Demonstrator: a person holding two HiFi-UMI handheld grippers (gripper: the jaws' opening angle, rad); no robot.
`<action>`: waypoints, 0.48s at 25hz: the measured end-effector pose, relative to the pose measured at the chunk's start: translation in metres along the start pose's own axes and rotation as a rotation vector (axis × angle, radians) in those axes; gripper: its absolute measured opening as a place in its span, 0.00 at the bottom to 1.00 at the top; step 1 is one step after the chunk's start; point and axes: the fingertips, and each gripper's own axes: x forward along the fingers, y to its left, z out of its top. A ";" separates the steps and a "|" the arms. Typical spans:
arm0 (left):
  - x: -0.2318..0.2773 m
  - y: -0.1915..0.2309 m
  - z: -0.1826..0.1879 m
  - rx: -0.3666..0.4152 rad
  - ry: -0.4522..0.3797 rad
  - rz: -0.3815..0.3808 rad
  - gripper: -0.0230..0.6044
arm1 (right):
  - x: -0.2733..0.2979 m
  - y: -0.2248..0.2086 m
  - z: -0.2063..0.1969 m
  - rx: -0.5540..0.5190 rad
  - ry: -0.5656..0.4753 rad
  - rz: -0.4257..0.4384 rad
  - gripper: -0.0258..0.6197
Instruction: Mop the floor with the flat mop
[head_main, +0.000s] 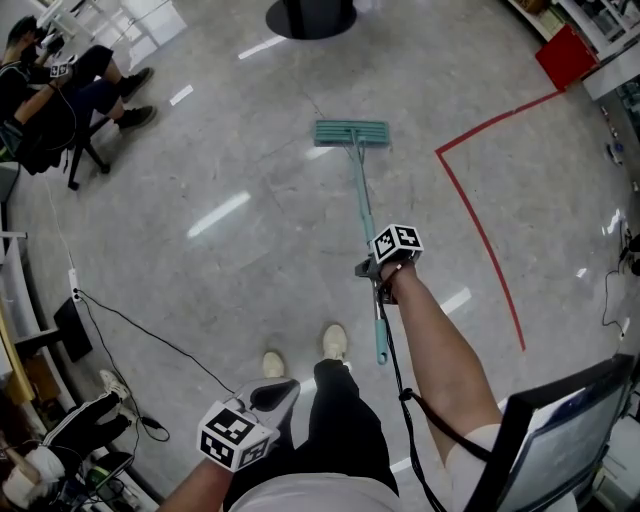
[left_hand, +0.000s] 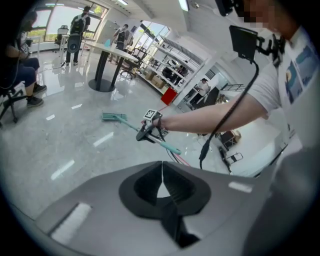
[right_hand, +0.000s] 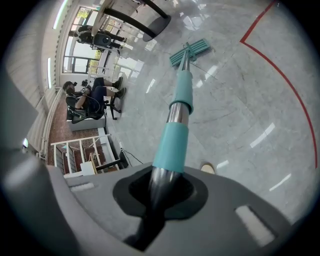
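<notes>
The right tool (head_main: 373, 268) is gripping the flat mop (head_main: 352, 133) by its handle while the left tool (left_hand: 161, 181) is hanging clenched, empty.

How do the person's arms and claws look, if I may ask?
The left claw and right claw are grey with black pads, each bearing a white cube of black square markers. A black cable follows the right arm, which has a short white sleeve.

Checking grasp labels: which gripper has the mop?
The right gripper, shut on the mop handle. The left gripper is shut on nothing, off to the side.
</notes>
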 end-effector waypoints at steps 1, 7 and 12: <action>-0.002 0.000 0.001 0.004 -0.003 -0.003 0.05 | -0.002 0.002 -0.005 0.001 -0.008 0.008 0.07; -0.026 0.003 -0.002 0.035 -0.023 -0.017 0.05 | -0.008 0.018 -0.067 0.004 -0.024 0.040 0.09; -0.050 0.009 -0.002 0.098 -0.066 -0.045 0.05 | -0.018 0.028 -0.135 0.013 -0.057 0.040 0.10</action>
